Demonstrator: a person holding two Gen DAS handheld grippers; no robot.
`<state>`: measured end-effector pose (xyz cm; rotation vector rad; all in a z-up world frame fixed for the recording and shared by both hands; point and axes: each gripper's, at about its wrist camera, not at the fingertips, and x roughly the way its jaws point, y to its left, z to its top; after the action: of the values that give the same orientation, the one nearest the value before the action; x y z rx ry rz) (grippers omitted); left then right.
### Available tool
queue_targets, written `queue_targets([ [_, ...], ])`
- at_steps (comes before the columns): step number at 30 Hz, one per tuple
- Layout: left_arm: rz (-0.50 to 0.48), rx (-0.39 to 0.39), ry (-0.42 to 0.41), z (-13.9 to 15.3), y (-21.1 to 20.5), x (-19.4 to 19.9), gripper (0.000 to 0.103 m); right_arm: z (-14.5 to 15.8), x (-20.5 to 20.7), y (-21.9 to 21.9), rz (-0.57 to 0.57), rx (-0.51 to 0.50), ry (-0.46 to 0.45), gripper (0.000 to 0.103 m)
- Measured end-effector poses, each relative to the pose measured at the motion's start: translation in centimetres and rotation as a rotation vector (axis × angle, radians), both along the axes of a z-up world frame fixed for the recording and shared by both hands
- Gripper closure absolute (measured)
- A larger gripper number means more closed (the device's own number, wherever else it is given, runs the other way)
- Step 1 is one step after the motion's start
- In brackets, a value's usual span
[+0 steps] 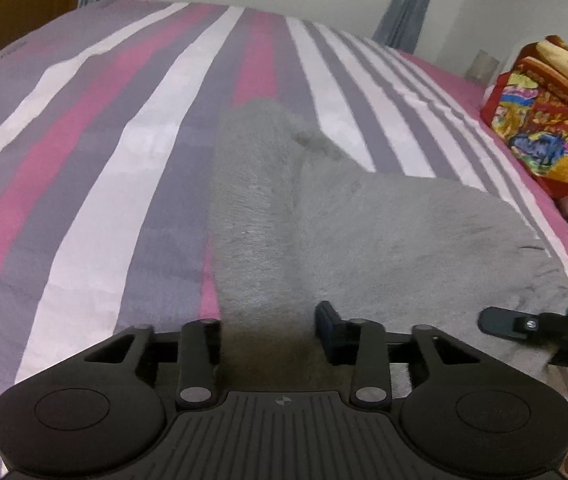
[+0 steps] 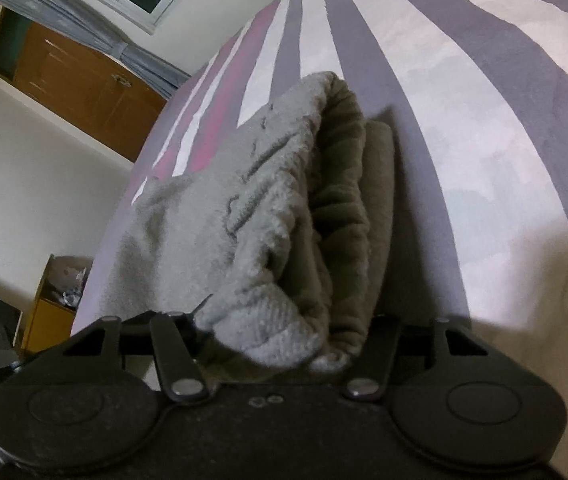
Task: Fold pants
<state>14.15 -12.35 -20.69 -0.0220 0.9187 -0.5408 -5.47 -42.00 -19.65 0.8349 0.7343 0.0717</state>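
Grey fleece pants (image 1: 323,220) lie on striped bed (image 1: 84,160). Soft, light, bulky; likely sag, slip little.

Left tongs (image 1: 268,328) partly open, straddling near edge, grip unclear.

Right tongs (image 2: 284,340) clamp bunched waistband (image 2: 307,240). Best hold: elastic waistband, hems.

bedspread (image 1: 84,160) left: open | right: colourful bundle (image 1: 543,120) blocks
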Motion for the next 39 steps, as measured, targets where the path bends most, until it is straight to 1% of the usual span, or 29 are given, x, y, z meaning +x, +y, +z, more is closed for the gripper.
queue_targets([
  [2, 0.012, -0.005, 0.012, -0.5, 0.0, 0.3, 0.057, -0.1, 0.2, 0.0, -0.003, 0.006, 0.004, 0.037],
  [5, 0.019, -0.007, 0.012, -1.0, -0.3, 0.4, 0.056, -0.2, 0.7, 0.3, -0.003, -0.016, 0.011, 0.037],
  [6, 0.020, -0.001, 0.007, -0.9, -0.4, 0.3, 0.057, -0.3, 0.7, 0.3, -0.010, -0.018, 0.014, 0.039],
  [9, 0.025, 0.023, -0.031, -0.3, -0.6, -0.5, 0.067, 0.5, 0.8, 1.3, -0.031, -0.039, 0.019, 0.043],
  [11, 0.033, 0.020, -0.057, 0.5, -0.7, -1.0, 0.073, 1.2, 0.7, 1.7, -0.036, -0.043, -0.004, 0.046],
  [12, 0.033, 0.009, -0.067, 0.9, -0.6, -1.1, 0.076, 1.4, 0.6, 1.8, -0.042, -0.028, -0.019, 0.048],
  [13, 0.033, -0.006, -0.079, 1.4, -0.4, -1.3, 0.078, 1.9, 0.4, 1.7, -0.053, 0.006, -0.042, 0.048],
  [14, 0.034, -0.017, -0.091, 2.0, -0.3, -1.5, 0.078, 2.3, 0.3, 1.6, -0.054, 0.029, -0.062, 0.049],
  [18, 0.020, -0.070, -0.139, 5.1, -0.3, -1.8, 0.079, 4.8, 0.6, 1.7, -0.037, 0.064, -0.143, 0.049],
  [20, 0.016, -0.088, -0.164, 6.6, -0.5, -1.6, 0.079, 6.3, 1.0, 1.9, -0.024, 0.060, -0.178, 0.049],
  [22, 0.018, -0.100, -0.193, 8.2, -0.7, -0.9, 0.079, 7.6, 1.7, 1.9, -0.015, 0.054, -0.207, 0.049],
  [25, 0.031, -0.124, -0.210, 10.0, -0.9, 0.9, 0.079, 9.3, 3.2, 1.2, -0.015, 0.049, -0.245, 0.049],
  [30, 0.034, -0.126, -0.240, 11.8, -2.2, 4.6, 0.079, 11.3, 6.5, -0.1, -0.006, 0.017, -0.283, 0.049],
  [32, 0.035, -0.112, -0.254, 11.9, -3.0, 6.1, 0.079, 11.2, 8.2, -0.8, -0.011, 0.020, -0.290, 0.049],
  [34, 0.041, -0.101, -0.247, 11.5, -3.9, 7.8, 0.079, 11.0, 9.8, -1.4, -0.017, 0.010, -0.288, 0.049],
  [39, 0.047, -0.058, -0.229, 9.2, -6.0, 10.9, 0.079, 9.5, 12.7, -3.0, -0.021, -0.027, -0.255, 0.049],
])
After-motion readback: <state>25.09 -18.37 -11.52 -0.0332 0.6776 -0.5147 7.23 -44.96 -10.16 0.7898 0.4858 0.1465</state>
